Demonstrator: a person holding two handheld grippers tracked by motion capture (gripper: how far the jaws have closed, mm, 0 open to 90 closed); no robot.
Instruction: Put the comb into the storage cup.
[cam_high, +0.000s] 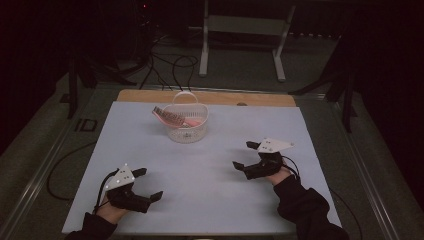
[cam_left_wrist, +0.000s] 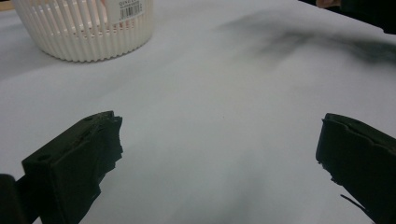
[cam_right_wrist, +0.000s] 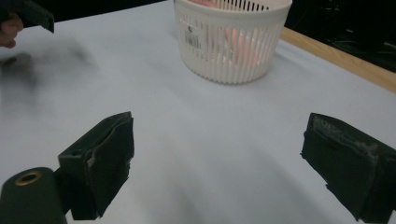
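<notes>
One white basket (cam_high: 187, 131) with one pink brush (cam_high: 176, 119) inside — two hand-held grippers, left (cam_high: 148, 184) and right (cam_high: 245, 155), both released.

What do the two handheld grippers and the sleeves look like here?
Both the left gripper and the right gripper are black, with two blocky jaws whose pads look worn and ragged at the edges. Each carries a grey three-cornered plate with small white dots on top. Thin black cables trail from both. The person wears dark long sleeves. A brass-coloured ring sits on the right gripper's body.
</notes>
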